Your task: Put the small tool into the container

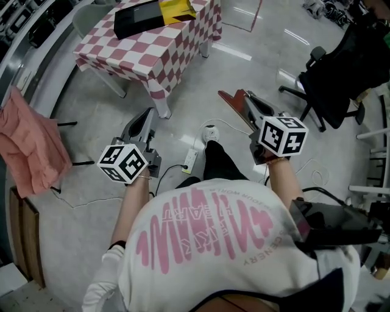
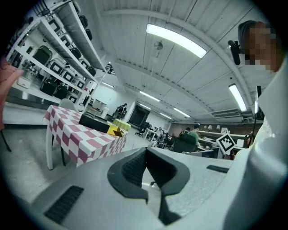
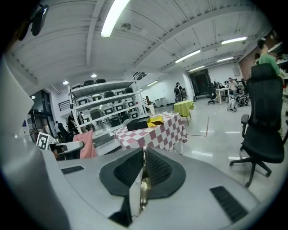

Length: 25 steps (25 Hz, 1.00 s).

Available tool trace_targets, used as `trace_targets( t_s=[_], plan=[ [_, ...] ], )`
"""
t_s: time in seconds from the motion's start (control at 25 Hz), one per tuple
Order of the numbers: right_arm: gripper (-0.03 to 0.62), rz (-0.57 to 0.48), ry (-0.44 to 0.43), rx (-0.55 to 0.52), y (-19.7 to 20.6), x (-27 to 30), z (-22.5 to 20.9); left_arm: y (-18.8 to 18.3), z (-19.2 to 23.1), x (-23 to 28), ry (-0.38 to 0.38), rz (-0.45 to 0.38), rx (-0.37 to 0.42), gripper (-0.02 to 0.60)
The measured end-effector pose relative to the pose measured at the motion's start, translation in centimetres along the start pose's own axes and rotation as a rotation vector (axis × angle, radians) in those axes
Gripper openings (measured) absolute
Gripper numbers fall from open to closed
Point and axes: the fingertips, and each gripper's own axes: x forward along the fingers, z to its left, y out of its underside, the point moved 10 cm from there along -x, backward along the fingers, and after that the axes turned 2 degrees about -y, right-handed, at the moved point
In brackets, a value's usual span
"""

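Note:
My right gripper (image 1: 248, 100) (image 3: 144, 150) is held over the floor, shut on a small tool. The tool shows as a thin shiny blade (image 3: 143, 184) edge-on between the pads, and as a red-brown flat piece (image 1: 233, 102) sticking out ahead of the jaws. My left gripper (image 1: 146, 117) (image 2: 146, 150) is level with it at the left, its pads meeting at the tips with nothing between them. A black container (image 1: 140, 18) (image 3: 137, 124) (image 2: 94, 122) lies on the red-and-white checked table (image 1: 152, 58), with a yellow box (image 1: 177, 9) beside it. Both grippers are well short of the table.
A black office chair (image 1: 332, 79) (image 3: 265, 117) stands at the right. A pink cloth (image 1: 30, 146) hangs over something at the left. A white power strip (image 1: 190, 159) with cables lies on the floor between the grippers. Shelving (image 3: 103, 105) runs behind the table.

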Motion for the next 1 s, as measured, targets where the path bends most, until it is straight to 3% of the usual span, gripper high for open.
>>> trace_targets(
  t_s=[0.28, 0.64, 1.0],
  plan=[
    [0.025, 0.014, -0.046, 0.018, -1.7, 5.4, -2.9, 0.0, 2.1, 3.8, -0.050, 0.021, 0.015, 0.008],
    [0.025, 0.056, -0.117, 0.004, -7.4, 16.3, -7.0, -2.5, 6.3, 10.7, -0.144, 0.017, -0.021, 0.008],
    [0.025, 0.059, -0.188, -0.021, -13.7, 26.2, -10.0, -5.5, 9.9, 18.7, -0.173, -0.005, -0.037, 0.008]
  ],
)
